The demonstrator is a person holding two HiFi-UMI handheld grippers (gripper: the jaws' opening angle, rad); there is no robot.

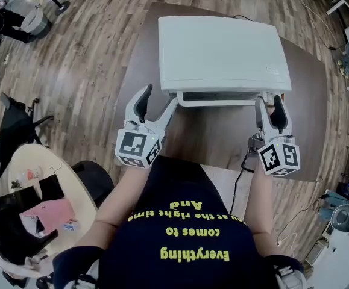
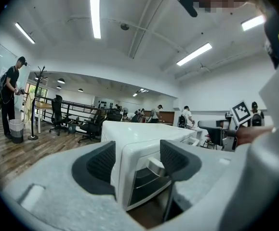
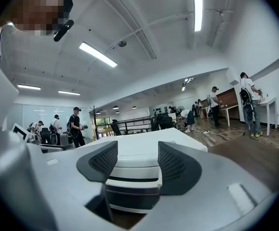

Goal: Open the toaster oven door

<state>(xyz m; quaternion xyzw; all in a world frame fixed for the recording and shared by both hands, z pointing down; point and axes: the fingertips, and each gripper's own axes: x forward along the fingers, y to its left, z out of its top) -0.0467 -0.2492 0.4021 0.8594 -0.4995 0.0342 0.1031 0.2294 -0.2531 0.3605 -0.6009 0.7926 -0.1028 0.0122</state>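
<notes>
My left claw (image 1: 161, 96) and right claw (image 1: 269, 100) stand apart, gripping nothing, at the toaster oven (image 1: 222, 50) corners; missing the handle (image 1: 219, 102) could shove it back

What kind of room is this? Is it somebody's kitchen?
Probably not a kitchen: it looks like a big open office or workshop. The toaster oven sits on a plain brown table, with rolling office chairs nearby, long strip lights overhead and several people standing about.
</notes>
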